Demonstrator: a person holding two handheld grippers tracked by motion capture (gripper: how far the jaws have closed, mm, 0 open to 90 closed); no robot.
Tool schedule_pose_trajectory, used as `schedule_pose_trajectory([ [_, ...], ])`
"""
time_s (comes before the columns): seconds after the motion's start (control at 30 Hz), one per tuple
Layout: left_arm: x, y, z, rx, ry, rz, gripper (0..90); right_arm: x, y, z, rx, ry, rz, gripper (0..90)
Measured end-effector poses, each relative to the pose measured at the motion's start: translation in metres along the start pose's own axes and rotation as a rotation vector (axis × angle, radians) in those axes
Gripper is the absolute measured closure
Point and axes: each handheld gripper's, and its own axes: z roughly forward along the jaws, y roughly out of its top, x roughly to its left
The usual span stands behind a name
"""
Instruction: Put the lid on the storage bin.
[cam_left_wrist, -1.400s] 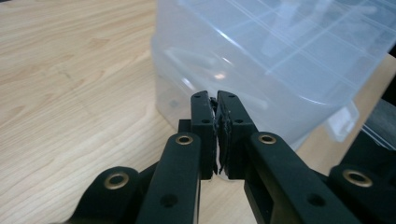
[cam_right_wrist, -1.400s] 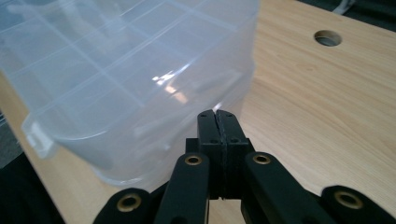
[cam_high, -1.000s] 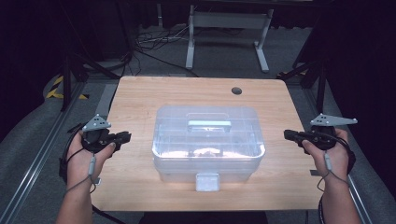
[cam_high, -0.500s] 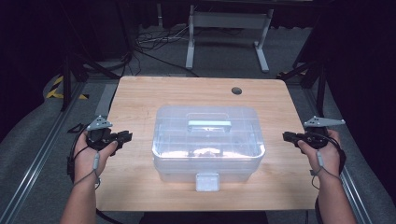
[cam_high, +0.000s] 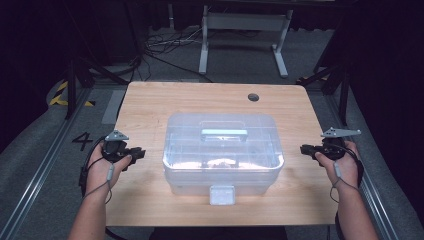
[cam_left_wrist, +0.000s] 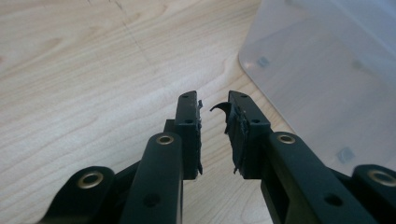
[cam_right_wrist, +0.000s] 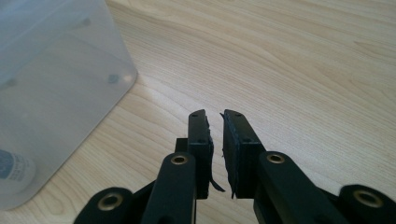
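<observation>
Flanking the box (cam_high: 223, 150), left gripper (cam_left_wrist: 214, 108) and right gripper (cam_right_wrist: 215, 116) gape slightly, empty.

I'm working in a dark lab: wooden table (cam_high: 150, 105) on grey carpet (cam_high: 45, 150), floor rails (cam_high: 35, 195), loose cables (cam_high: 160, 47).

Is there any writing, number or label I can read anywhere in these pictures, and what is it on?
"4": dark numeral on the grey floor left of the wooden table.
Round label seen through the clear plastic storage box, in the right gripper view: print too blurred to read.
Nothing else legible.
</observation>
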Motion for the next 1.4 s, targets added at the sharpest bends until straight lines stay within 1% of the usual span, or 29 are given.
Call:
schedule_pose_trajectory([
  [0.03, 0.000, -0.001, 0.002, 0.013, 0.004, 0.000, 73.9, -0.001, -0.001, 0.002, 0.003, 0.002, 0.000, 81.7],
  [0.07, 0.000, -0.001, 0.002, 0.013, 0.004, 0.000, 73.9, -0.001, -0.001, 0.002, 0.003, 0.002, 0.000, 81.7],
  [0.17, 0.003, -0.004, 0.008, 0.040, 0.002, -0.003, 74.0, -0.002, -0.005, 0.009, 0.020, 0.007, 0.000, 81.5],
  [0.2, 0.003, -0.005, 0.009, 0.050, -0.002, -0.010, 74.1, -0.003, -0.005, 0.010, 0.024, 0.009, 0.000, 81.5],
  [0.27, 0.004, -0.006, 0.012, 0.056, -0.007, -0.006, 74.1, -0.003, -0.006, 0.012, 0.027, 0.009, 0.002, 81.3],
  [0.33, 0.004, -0.007, 0.014, 0.074, -0.013, -0.001, 74.0, -0.004, -0.008, 0.016, 0.034, 0.006, -0.005, 80.6],
  [0.37, 0.004, -0.007, 0.016, 0.077, -0.010, -0.001, 73.8, -0.005, -0.009, 0.017, 0.037, 0.003, -0.007, 80.2],
  [0.4, 0.004, -0.008, 0.018, 0.081, -0.014, -0.011, 73.7, -0.005, -0.010, 0.019, 0.041, 0.001, -0.009, 80.0],
  [0.43, 0.004, -0.008, 0.018, 0.081, -0.014, -0.011, 73.6, -0.005, -0.010, 0.019, 0.041, 0.001, -0.009, 80.0],
  [0.47, 0.003, -0.009, 0.021, 0.091, -0.002, -0.010, 73.2, -0.005, -0.012, 0.022, 0.049, -0.003, -0.009, 79.4],
  [0.6, 0.002, -0.010, 0.022, 0.101, -0.006, -0.008, 72.7, -0.005, -0.015, 0.027, 0.053, 0.001, -0.009, 78.7],
  [0.67, 0.004, -0.010, 0.023, 0.108, -0.002, -0.001, 72.6, -0.005, -0.017, 0.030, 0.056, -0.010, -0.027, 77.1],
  [0.73, 0.004, -0.011, 0.026, 0.114, -0.013, 0.002, 71.6, -0.003, -0.020, 0.034, 0.062, -0.020, -0.044, 75.7],
  [0.87, 0.003, -0.012, 0.028, 0.126, -0.032, 0.030, 71.2, -0.002, -0.022, 0.041, 0.075, -0.013, -0.055, 75.3],
  [0.93, 0.002, -0.013, 0.030, 0.134, -0.046, 0.038, 70.7, 0.000, -0.023, 0.043, 0.075, -0.011, -0.063, 74.4],
  [1.03, 0.002, -0.014, 0.033, 0.140, -0.060, 0.059, 69.5, 0.003, -0.024, 0.047, 0.069, -0.006, -0.084, 73.3],
  [1.07, 0.002, -0.014, 0.033, 0.140, -0.060, 0.059, 69.3, 0.004, -0.024, 0.048, 0.070, -0.002, -0.086, 72.6],
  [1.1, 0.001, -0.014, 0.034, 0.136, -0.065, 0.074, 69.1, 0.005, -0.025, 0.050, 0.071, 0.009, -0.083, 72.3],
  [1.13, 0.000, -0.014, 0.036, 0.142, -0.075, 0.099, 69.0, 0.006, -0.025, 0.051, 0.071, 0.014, -0.085, 72.1],
  [1.17, -0.001, -0.014, 0.037, 0.149, -0.086, 0.098, 68.7, 0.008, -0.025, 0.052, 0.075, 0.016, -0.086, 71.8],
  [1.23, -0.002, -0.014, 0.038, 0.154, -0.087, 0.095, 68.0, 0.011, -0.025, 0.055, 0.086, 0.019, -0.097, 70.8],
  [1.3, -0.001, -0.014, 0.037, 0.157, -0.090, 0.092, 67.3, 0.011, -0.024, 0.055, 0.083, 0.021, -0.098, 70.0],
  [1.4, 0.000, -0.014, 0.036, 0.142, -0.100, 0.076, 65.0, 0.010, -0.024, 0.054, 0.072, 0.022, -0.091, 65.7],
])
